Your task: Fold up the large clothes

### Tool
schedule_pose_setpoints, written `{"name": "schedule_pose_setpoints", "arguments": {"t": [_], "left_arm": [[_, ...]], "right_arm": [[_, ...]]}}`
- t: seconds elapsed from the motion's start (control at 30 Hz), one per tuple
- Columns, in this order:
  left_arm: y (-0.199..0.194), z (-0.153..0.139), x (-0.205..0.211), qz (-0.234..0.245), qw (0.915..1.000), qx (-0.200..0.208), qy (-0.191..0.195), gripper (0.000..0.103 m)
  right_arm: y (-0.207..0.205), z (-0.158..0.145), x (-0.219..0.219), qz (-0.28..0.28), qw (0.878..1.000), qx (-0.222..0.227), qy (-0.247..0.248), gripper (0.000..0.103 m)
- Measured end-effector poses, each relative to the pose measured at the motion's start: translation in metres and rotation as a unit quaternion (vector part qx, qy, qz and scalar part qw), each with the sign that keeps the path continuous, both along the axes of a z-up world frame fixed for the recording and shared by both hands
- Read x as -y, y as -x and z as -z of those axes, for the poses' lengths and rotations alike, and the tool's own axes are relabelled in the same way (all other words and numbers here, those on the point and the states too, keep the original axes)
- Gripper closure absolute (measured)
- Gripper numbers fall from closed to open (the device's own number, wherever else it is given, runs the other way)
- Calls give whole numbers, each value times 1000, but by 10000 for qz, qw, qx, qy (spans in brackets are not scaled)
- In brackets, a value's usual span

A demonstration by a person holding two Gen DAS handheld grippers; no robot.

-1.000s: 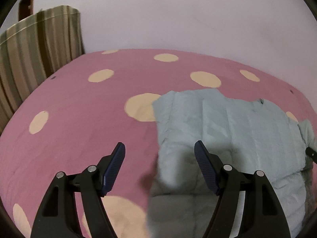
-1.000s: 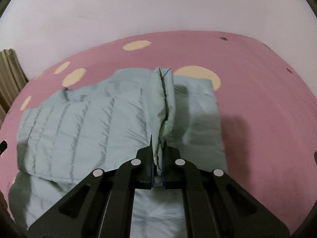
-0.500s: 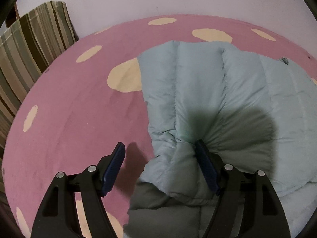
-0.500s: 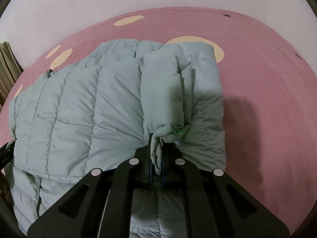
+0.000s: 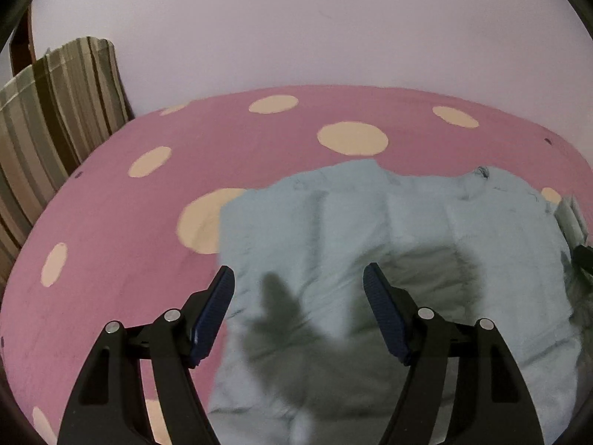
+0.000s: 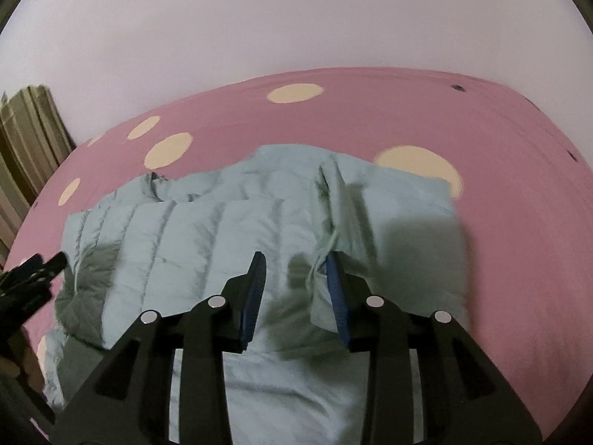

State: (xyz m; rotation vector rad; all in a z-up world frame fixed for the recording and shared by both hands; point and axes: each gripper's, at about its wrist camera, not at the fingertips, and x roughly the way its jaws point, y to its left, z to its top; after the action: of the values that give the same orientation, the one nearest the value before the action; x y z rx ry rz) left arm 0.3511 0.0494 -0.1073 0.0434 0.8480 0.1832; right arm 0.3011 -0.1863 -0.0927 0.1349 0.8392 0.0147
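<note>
A pale blue-green quilted puffer jacket (image 5: 389, 244) lies folded on the pink bed; it also shows in the right wrist view (image 6: 207, 237). My left gripper (image 5: 298, 285) is open and empty, held above the jacket's left edge. My right gripper (image 6: 294, 272) is open above the jacket, with a raised fold of fabric (image 6: 333, 200) just ahead of its right finger, touching nothing I can be sure of. The left gripper shows at the left edge of the right wrist view (image 6: 29, 278).
The bed cover (image 5: 122, 230) is pink with cream dots. A striped cushion or curtain (image 5: 52, 111) stands at the far left against the pale wall (image 5: 296, 18). Bare cover lies to the right of the jacket (image 6: 519, 222).
My right gripper has opened and let go of the jacket fold, which now lies on the jacket. Both grippers have lifted and pulled back. The left gripper stayed open.
</note>
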Motion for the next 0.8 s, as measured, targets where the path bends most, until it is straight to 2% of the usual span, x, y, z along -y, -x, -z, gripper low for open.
{"name": "schedule_pose_setpoints", "arguments": {"t": [0.13, 0.2, 0.3, 0.4, 0.53, 0.6, 0.7, 0.8], "left_arm": [[-17, 23, 1, -95, 9994, -335, 29, 32], [-13, 24, 0, -80, 9995, -308, 40, 32], [-5, 20, 0, -19, 9998, -222, -7, 32], [-1, 17, -3, -8, 9998, -196, 13, 32], [3, 16, -5, -15, 9998, -187, -1, 32], [1, 18, -5, -24, 9997, -212, -77, 32], [1, 22, -7, -65, 9995, -261, -134, 32], [2, 19, -11, -111, 9995, -253, -122, 32]], "right_arm": [[-19, 15, -9, -3, 9994, -257, 252, 70], [-14, 21, -1, 177, 9990, -326, 249, 70], [2, 25, 16, 403, 9984, -304, 266, 92], [14, 26, 32, 525, 9981, -320, 50, 97], [33, 23, 45, 615, 9974, -352, -143, 98], [41, 24, 48, 611, 9973, -390, -90, 95], [53, 21, 61, 810, 9962, -311, 88, 68], [62, 10, 83, 1264, 9916, -213, 194, 67]]}}
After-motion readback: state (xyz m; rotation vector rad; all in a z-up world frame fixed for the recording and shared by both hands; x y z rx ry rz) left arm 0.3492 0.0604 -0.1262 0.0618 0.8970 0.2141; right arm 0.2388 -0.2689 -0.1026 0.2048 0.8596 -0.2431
